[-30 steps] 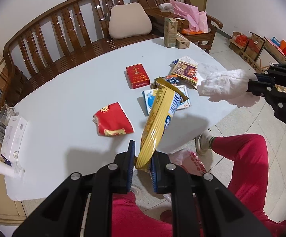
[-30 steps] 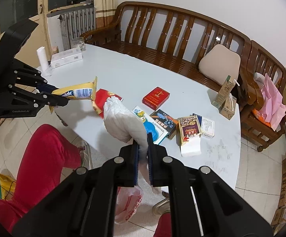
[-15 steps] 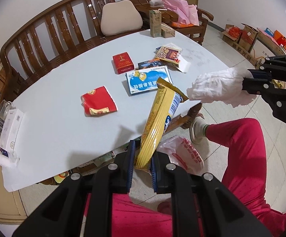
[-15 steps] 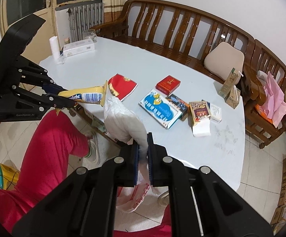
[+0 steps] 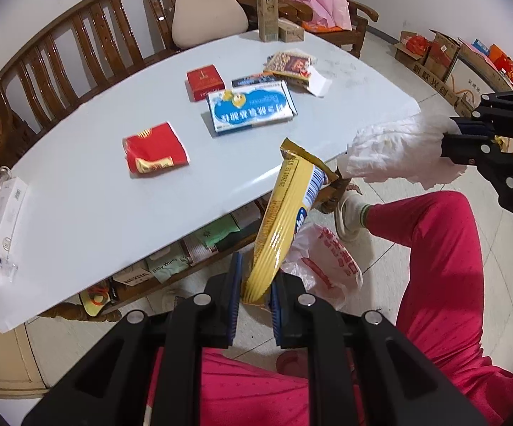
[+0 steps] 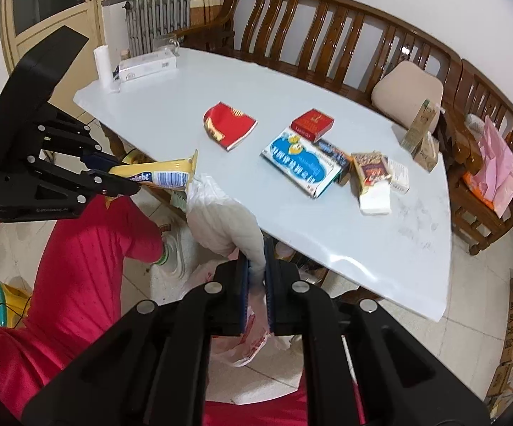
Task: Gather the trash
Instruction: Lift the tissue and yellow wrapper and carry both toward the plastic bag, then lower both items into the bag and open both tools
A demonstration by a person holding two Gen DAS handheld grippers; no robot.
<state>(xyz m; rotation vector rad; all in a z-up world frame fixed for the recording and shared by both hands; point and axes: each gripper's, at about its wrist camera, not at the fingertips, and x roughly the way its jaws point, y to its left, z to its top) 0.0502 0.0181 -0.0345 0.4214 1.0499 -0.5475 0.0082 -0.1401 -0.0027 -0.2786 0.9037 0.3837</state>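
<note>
Between the blue-padded jaws of the left gripper [image 5: 253, 296], low at 6 o'clock in its own view, a long yellow ribbed wrapper [image 5: 285, 220] is pinched by its bottom end and tilts up toward 1 o'clock; its side shows a white and blue label, a barcode and a printed date too small to read surely, and the right view shows the letters "ebe" on it. At 3 o'clock the right gripper [image 6: 255, 285] is clamped on a crumpled white tissue [image 5: 398, 149], held off the table edge. Below both, on the tiled floor, lies a thin white plastic bag [image 5: 324, 266] with red characters. Farther, on the white table [image 5: 79, 195], lie a flattened red packet [image 5: 155, 149], a blue and white box [image 5: 253, 106] with Chinese characters, and a red carton [image 5: 204, 81] at 12 o'clock.
</note>
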